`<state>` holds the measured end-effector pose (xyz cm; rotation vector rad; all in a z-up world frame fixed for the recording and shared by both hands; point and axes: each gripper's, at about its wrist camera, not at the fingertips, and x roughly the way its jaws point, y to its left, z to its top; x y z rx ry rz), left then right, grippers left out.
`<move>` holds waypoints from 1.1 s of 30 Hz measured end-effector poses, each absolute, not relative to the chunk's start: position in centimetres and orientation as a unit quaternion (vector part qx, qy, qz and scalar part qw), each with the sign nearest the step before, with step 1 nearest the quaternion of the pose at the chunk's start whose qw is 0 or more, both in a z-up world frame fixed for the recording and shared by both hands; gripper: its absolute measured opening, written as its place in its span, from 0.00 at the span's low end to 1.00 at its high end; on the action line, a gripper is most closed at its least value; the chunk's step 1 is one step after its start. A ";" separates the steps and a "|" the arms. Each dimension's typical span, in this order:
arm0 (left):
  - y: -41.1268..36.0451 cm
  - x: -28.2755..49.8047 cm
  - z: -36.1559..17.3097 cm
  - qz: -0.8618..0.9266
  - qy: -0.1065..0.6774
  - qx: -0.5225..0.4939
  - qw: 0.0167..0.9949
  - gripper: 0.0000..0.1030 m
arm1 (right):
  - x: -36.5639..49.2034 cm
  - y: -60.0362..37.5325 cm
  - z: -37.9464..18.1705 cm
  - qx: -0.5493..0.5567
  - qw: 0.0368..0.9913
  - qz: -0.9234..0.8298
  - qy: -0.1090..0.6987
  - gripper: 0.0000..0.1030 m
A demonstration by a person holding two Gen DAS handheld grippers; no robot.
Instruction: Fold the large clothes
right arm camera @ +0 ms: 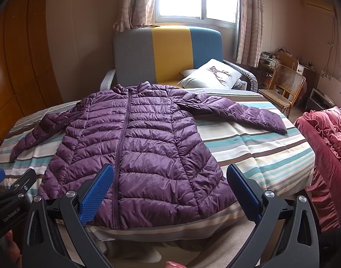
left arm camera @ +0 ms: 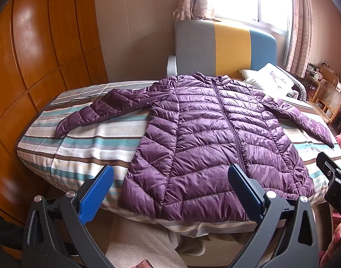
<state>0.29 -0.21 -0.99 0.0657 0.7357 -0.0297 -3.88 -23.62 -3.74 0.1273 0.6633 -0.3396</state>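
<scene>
- Left wrist view: my left gripper [left arm camera: 170, 178] hangs above the near edge of the bed [left arm camera: 85, 156], jaws spread wide, nothing between the blue pads [left arm camera: 96, 192].
- The purple jacket [left arm camera: 204, 145] lies flat on the striped bedcover, front up, zipped, hem toward me and collar toward the headboard [left arm camera: 226, 47].
- Its hem reaches the near edge of the mattress; part of it shows between my open fingers, but I make no contact with it.
- One sleeve [left arm camera: 99, 111] stretches out to the left across the stripes; the other runs off to the right.
- The right gripper [left arm camera: 335, 178] shows at the right edge of this view, off the jacket. I cannot judge its jaws from here.
- A wooden wardrobe [left arm camera: 36, 55] fills the left side.

- Right wrist view: my right gripper [right arm camera: 170, 178] hovers over the same near edge, jaws released and wide, holding nothing.
- The jacket [right arm camera: 137, 145] sits left of centre, zipper running toward me, hem just beyond my left pad [right arm camera: 94, 192].
- The right sleeve [right arm camera: 237, 111] lies spread across the bedcover, cuff well apart from the body.
- A white pillow [right arm camera: 213, 73] rests by the headboard beyond the collar.
- A red blanket [right arm camera: 326, 156] is bunched at the bed's right side; a cane chair [right arm camera: 284, 87] stands behind it.
- The left gripper [right arm camera: 12, 189] shows at the left edge.
</scene>
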 end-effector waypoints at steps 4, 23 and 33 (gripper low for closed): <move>-0.3 0.4 -1.3 -0.014 0.363 0.034 0.931 0.98 | -3.9 -23.6 -3.9 0.062 0.929 -0.165 0.327 0.97; -1.5 7.8 -5.7 -0.107 0.416 -0.004 0.903 0.98 | 0.9 -33.1 -7.3 0.153 0.919 -0.142 0.335 0.97; -1.7 15.7 -9.1 -0.037 0.458 0.019 0.888 0.98 | 4.3 -45.6 -12.1 0.231 0.864 -0.249 0.372 0.97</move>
